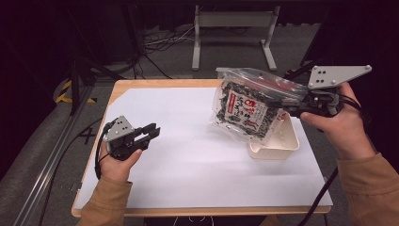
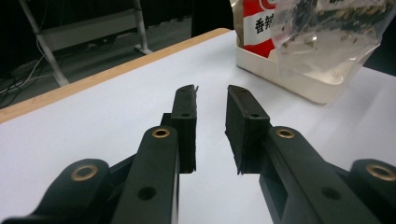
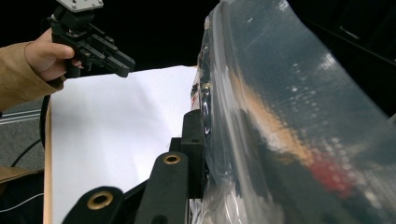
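Observation:
A clear zip bag (image 1: 244,110) holding a packet of dark dried seaweed with a red and white label hangs tilted above the table's right side. My right gripper (image 1: 288,109) is shut on the bag's right edge. In the right gripper view the bag (image 3: 280,116) covers one jaw and presses against the other. Below the bag sits a white plastic tray (image 1: 278,147), and the bag's lower part (image 2: 322,28) hangs over the tray (image 2: 299,81). My left gripper (image 1: 153,132) is held low over the table's left side, open, with nothing between its jaws (image 2: 210,126); it is also in the right gripper view (image 3: 119,63).
A white sheet (image 1: 188,155) covers most of the wooden table (image 1: 141,84). On the floor beyond the table stand a grey metal frame (image 1: 233,21) and loose cables (image 1: 160,42). A rail (image 1: 56,150) runs along the left.

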Demonstrator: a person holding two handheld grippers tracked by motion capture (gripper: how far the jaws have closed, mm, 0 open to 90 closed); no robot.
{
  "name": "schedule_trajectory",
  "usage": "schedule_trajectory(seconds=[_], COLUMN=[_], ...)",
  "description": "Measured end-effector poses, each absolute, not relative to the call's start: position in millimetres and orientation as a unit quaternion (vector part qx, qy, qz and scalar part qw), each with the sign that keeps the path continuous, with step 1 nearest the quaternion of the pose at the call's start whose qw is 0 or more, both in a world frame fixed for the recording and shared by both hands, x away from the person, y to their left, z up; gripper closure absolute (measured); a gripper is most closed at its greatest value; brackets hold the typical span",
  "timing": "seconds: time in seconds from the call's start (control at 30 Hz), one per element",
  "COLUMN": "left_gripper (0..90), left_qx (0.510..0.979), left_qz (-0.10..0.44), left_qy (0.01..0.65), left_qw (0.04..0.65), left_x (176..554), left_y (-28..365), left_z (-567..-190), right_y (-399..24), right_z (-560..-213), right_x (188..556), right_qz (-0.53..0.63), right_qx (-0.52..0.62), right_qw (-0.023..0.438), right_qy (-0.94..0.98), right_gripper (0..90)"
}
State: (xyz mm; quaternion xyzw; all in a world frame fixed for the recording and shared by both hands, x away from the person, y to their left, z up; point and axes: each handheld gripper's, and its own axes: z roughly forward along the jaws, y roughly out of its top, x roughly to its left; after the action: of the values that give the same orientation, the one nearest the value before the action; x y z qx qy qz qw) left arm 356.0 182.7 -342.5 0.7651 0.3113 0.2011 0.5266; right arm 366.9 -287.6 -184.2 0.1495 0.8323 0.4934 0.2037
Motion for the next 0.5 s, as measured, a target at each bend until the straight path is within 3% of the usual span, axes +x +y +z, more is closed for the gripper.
schedule_trajectory(seconds=[0.5], left_gripper=[66.0], left_qx=[0.771], left_qz=[0.189], left_qy=[0.323], left_qw=[0.515], left_x=[360], left_y=[189], left_z=[-352], right_y=[-314], right_z=[-177], right_x=[379], right_qz=[0.468], right_qx=[0.167], right_qw=[0.232], right_qy=[0.836], right_gripper=[76.4])
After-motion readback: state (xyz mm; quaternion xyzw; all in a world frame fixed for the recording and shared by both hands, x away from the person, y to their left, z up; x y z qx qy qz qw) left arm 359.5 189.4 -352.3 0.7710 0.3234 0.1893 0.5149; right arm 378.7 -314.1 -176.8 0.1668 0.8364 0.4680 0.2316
